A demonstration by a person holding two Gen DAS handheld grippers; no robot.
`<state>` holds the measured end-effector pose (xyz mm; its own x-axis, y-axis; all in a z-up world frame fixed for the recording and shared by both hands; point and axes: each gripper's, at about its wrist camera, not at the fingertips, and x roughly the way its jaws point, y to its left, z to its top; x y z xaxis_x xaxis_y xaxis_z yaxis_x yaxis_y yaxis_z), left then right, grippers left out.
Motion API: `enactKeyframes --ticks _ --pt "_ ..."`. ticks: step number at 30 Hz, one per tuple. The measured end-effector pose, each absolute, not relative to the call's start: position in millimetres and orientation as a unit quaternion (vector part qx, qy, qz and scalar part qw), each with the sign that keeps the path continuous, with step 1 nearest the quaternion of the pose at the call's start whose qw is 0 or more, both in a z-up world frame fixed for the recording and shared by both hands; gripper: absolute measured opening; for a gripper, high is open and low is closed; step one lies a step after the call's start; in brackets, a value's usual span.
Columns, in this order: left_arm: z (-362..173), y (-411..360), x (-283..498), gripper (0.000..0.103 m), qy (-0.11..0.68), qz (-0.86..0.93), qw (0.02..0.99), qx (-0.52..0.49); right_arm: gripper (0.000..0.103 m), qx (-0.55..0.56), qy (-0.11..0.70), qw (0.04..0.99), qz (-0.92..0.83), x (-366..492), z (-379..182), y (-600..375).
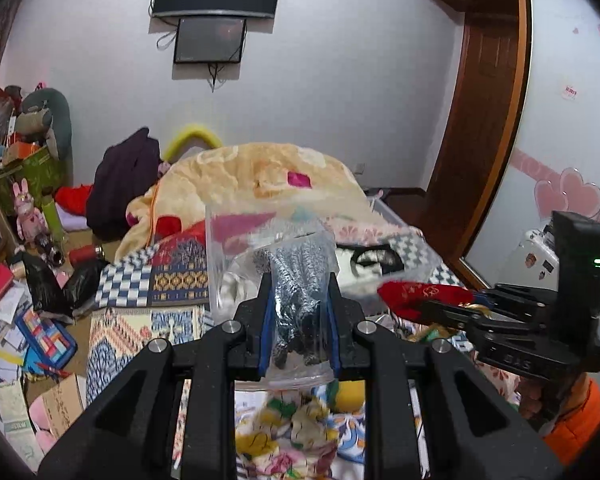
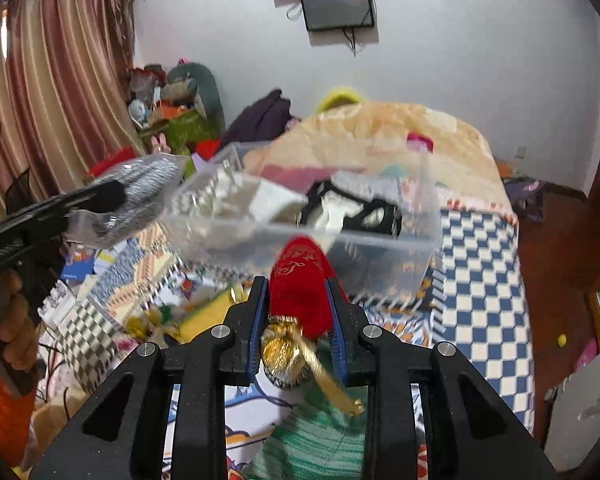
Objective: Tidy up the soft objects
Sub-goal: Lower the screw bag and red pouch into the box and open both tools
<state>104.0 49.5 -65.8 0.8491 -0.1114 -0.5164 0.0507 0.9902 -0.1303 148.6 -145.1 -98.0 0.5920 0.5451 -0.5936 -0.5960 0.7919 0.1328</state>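
The left gripper (image 1: pixel 298 304) is held level above the bed (image 2: pixel 484 240), its fingers (image 1: pixel 265 320) closed on a clear plastic bag (image 1: pixel 296 280) that holds a grey-and-black knitted item. The bag stands upright between the blue pads, its top rising above the fingertips and its bottom edge hanging just below them. In the right wrist view this same gripper (image 2: pixel 100 200) reaches in from the left edge, pointing toward the clear plastic bin (image 2: pixel 380 240), and a bare hand (image 2: pixel 12 320) with an orange sleeve grips its handle from below.

The right gripper (image 2: pixel 298 304) also points forward over the bed, tilted slightly down. Its fingers (image 2: pixel 258 320) are clamped on a red velvet pouch (image 2: pixel 300 280) with gold lettering; the pouch's gathered neck, tied with gold ribbon, hangs back toward the camera. In the left wrist view the right gripper (image 1: pixel 424 300) comes in from the right side, horizontal, carrying the red pouch (image 1: pixel 412 294) just beside the bin's near corner.

The bin (image 1: pixel 220 248) rests on the patterned bedding ahead of both grippers and already holds white and black-and-white soft items. Beyond it lies a heaped cream blanket (image 1: pixel 260 168). Both held things are near the bin's rim, apart from each other, the bag to the left and the pouch to the right. The bin's edges are blurred in both views.
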Motion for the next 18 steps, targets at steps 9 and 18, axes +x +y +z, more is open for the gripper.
enactKeyframes --ticks 9,18 --pt "-52.2 45.0 137.3 0.022 0.253 -0.040 0.965 -0.061 0.023 -0.033 0.256 0.913 0.315 155.1 -60.0 -142.5" --pt "-59.5 34.4 182.0 0.022 0.272 -0.038 0.960 -0.053 0.023 -0.030 0.227 0.926 0.299 190.6 -37.6 -129.9"
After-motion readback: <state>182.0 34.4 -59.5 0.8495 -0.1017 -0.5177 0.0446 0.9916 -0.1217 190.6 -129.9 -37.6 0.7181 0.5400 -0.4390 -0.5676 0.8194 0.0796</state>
